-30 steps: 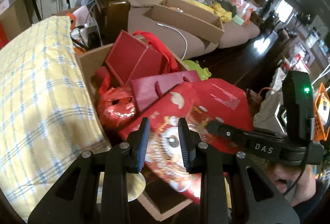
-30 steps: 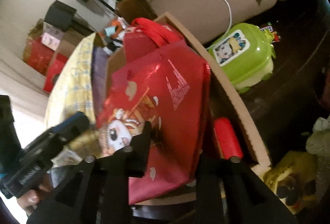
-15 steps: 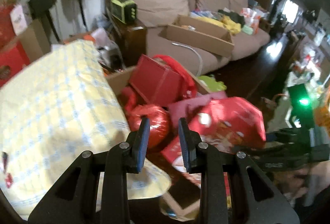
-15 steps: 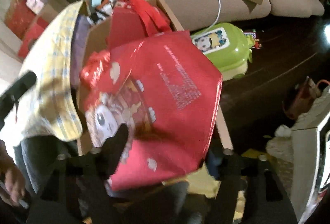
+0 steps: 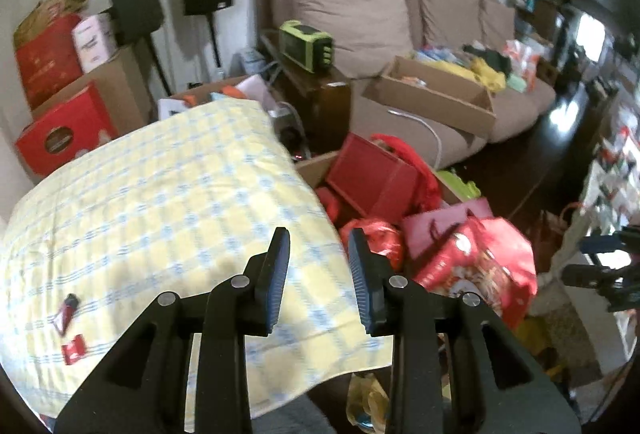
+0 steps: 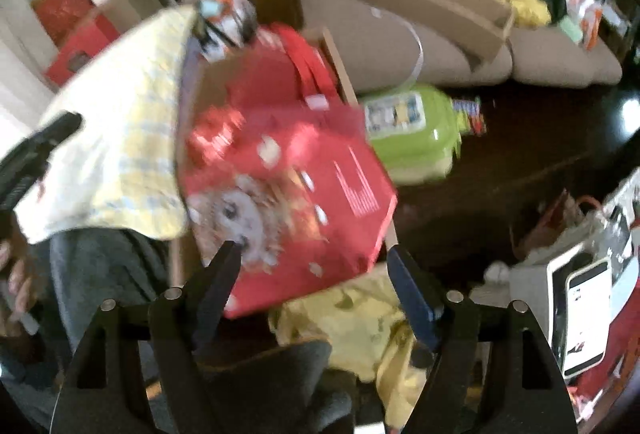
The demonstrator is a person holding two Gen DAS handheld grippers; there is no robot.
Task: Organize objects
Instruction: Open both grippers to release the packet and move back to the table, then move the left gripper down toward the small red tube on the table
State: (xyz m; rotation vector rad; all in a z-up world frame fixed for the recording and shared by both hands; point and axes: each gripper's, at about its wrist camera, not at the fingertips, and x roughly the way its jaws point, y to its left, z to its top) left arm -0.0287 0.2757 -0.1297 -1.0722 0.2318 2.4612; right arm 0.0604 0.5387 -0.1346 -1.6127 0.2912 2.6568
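A shiny red bag (image 6: 288,194) with a cartoon print lies on top of the red things in an open cardboard box (image 6: 340,74). My right gripper (image 6: 316,278) hovers just above the bag's near edge. Its jaws are wide and still opening, and the pads do not press on the bag. In the left wrist view the same red bag (image 5: 480,266) sits at the right. My left gripper (image 5: 318,274) hangs over the edge of a yellow checked blanket (image 5: 160,214), jaws opening a little with nothing between them.
A red gift box (image 5: 372,182) and a pink bag (image 5: 444,222) fill the box. A green plastic case (image 6: 412,130) stands on the dark floor beside it. The beige sofa (image 5: 352,6) holds a flat cardboard tray (image 5: 432,94). Two small red items (image 5: 68,310) lie on the blanket.
My right gripper has opened, let go of the red bag and lifted away from it. My left gripper has risen and swung left, from over the bag to over the blanket.
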